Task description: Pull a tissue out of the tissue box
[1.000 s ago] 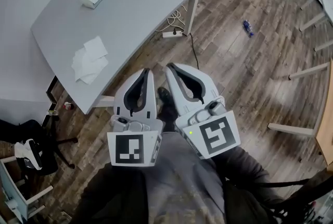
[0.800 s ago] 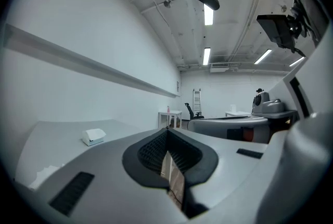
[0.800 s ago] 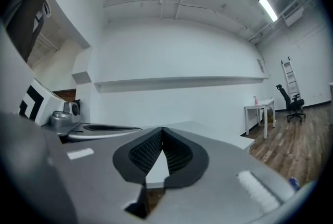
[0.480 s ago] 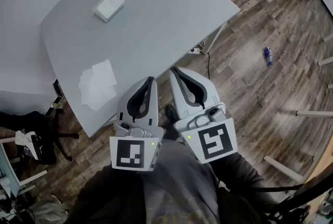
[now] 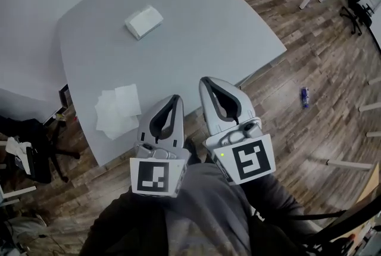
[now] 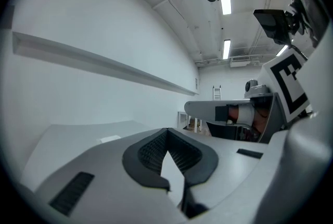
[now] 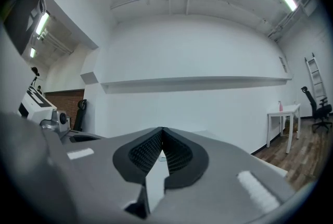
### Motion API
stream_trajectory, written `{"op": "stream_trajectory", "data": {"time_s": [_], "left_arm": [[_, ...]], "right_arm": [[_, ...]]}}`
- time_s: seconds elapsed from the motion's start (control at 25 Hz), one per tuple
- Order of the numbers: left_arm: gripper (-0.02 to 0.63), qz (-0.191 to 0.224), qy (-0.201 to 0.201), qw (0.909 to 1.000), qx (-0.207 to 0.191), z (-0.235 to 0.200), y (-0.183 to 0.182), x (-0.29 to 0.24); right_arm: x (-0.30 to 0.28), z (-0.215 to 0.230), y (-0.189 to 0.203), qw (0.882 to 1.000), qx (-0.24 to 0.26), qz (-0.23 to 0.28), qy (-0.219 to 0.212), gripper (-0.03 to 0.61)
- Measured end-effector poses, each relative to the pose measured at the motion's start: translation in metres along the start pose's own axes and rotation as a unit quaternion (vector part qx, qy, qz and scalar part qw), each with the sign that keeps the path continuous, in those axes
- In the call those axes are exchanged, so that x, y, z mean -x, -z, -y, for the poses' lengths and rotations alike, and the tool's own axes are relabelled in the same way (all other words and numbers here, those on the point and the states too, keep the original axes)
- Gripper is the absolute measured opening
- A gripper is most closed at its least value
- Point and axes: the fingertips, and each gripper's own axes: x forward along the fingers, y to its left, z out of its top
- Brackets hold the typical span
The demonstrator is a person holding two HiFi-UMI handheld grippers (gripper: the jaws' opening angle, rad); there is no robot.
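The fingers (image 6: 141, 155) of the left gripper (image 5: 177, 98) are seen closed, tip against tip, and nothing is caught between them. The same is shown on the right gripper (image 5: 206, 80): its dark ribbed pads (image 7: 139, 154) are brought together at the tips and nothing is gripped. In the head view, both grippers are held side by side, close together, above the person's lap (image 5: 202, 213), with their noses pointed at the grey table (image 5: 208, 22). The left one's tips are laid over the table's near edge, the right one's a little further over the tabletop.

The tissue box (image 5: 143, 21) is found out on the tabletop, toward the far left, well apart from both grippers and untouched. A small heap of loose tissues (image 5: 117, 110) is spread flat by the table's near edge, just to the left of the left gripper. Out on the wooden floor (image 5: 321, 64), to the right, a blue bottle (image 5: 305, 97) is lying on its side.
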Motion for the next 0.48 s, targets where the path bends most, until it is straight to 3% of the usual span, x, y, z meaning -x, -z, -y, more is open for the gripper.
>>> {"op": "stream_trajectory", "data": {"time_s": [0.28, 0.48], "left_arm": [[0.002, 0.018, -0.038, 0.999, 0.013, -0.025, -0.013, -0.029], [0.002, 0.005, -0.078, 0.9967, 0.023, -0.05, -0.003, -0.073]], "right_arm": [[-0.04, 0.014, -0.015, 0.999, 0.024, 0.004, -0.042, 0.002], [-0.087, 0.04, 0.003, 0.996, 0.024, -0.009, -0.081, 0.002]]}}
